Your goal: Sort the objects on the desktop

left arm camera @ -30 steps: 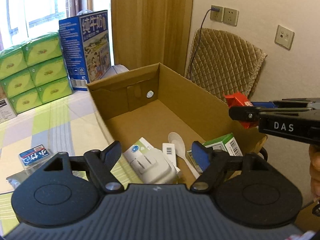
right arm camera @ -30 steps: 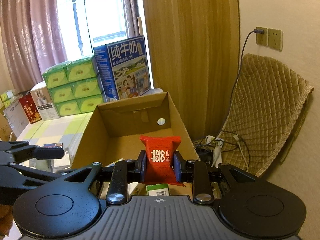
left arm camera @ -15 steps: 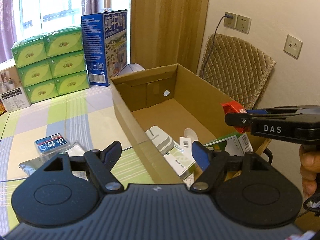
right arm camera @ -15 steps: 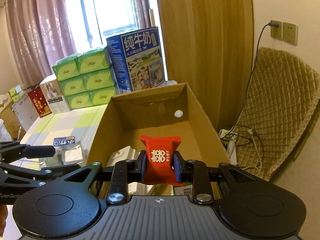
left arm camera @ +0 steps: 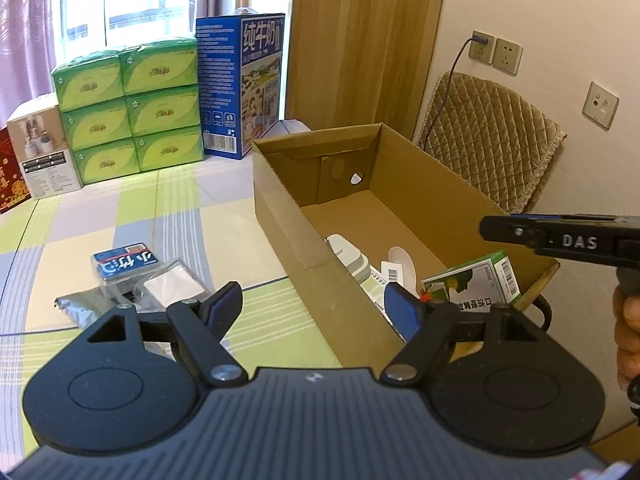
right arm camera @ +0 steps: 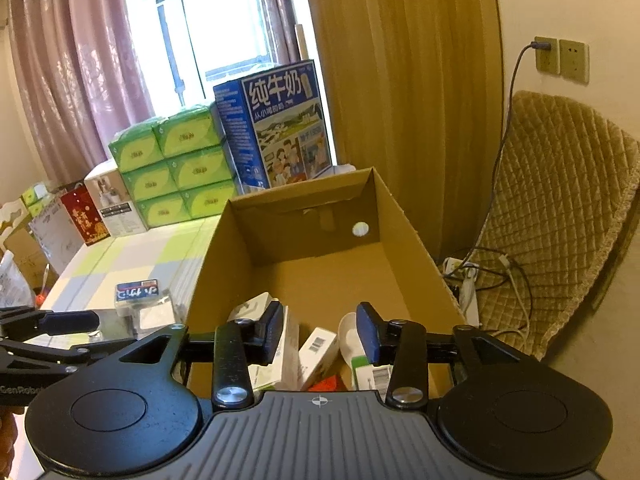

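The right gripper hangs over the near end of the cardboard box with its jaws apart and empty. Only its own view shows the red candy packet lying in the box below, between a white barcoded box and a green-white carton. The left gripper, jaws spread wide, hovers at the box's near left wall. Its view alone shows the blue-labelled packet and a silver foil pouch on the checked tablecloth.
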A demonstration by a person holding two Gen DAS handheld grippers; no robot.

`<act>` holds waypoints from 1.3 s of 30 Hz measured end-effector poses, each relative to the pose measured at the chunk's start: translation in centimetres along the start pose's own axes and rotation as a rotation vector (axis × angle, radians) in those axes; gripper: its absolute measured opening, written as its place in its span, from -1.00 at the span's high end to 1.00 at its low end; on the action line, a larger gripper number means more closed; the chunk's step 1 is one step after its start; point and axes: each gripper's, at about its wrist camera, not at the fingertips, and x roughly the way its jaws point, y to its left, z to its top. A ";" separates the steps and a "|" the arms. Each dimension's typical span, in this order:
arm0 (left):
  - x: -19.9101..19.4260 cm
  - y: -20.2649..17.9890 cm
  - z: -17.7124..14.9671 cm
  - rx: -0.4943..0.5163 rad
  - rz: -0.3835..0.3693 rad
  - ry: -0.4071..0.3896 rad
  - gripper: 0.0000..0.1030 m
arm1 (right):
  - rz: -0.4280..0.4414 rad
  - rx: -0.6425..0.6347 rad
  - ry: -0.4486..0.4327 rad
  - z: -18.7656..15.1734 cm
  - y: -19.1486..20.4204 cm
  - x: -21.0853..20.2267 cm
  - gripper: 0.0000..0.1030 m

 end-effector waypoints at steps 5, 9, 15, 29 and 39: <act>-1.8 0.2 -0.6 -0.013 0.008 -0.012 -0.48 | 0.018 0.011 -0.013 -0.5 1.1 -2.1 0.20; -3.4 0.6 -1.3 -0.029 0.018 -0.017 -0.49 | 0.036 0.004 -0.016 -1.1 2.4 -3.7 0.14; -5.9 1.8 -2.8 -0.064 0.040 -0.018 -0.51 | 0.055 -0.006 -0.003 -2.3 4.6 -5.2 0.07; -10.8 5.0 -6.0 -0.129 0.110 -0.027 -0.56 | 0.118 -0.067 0.005 -3.7 9.7 -7.1 -0.06; -13.1 7.4 -7.2 -0.155 0.164 -0.034 -0.62 | 0.159 -0.110 0.001 -4.1 12.7 -7.3 -0.38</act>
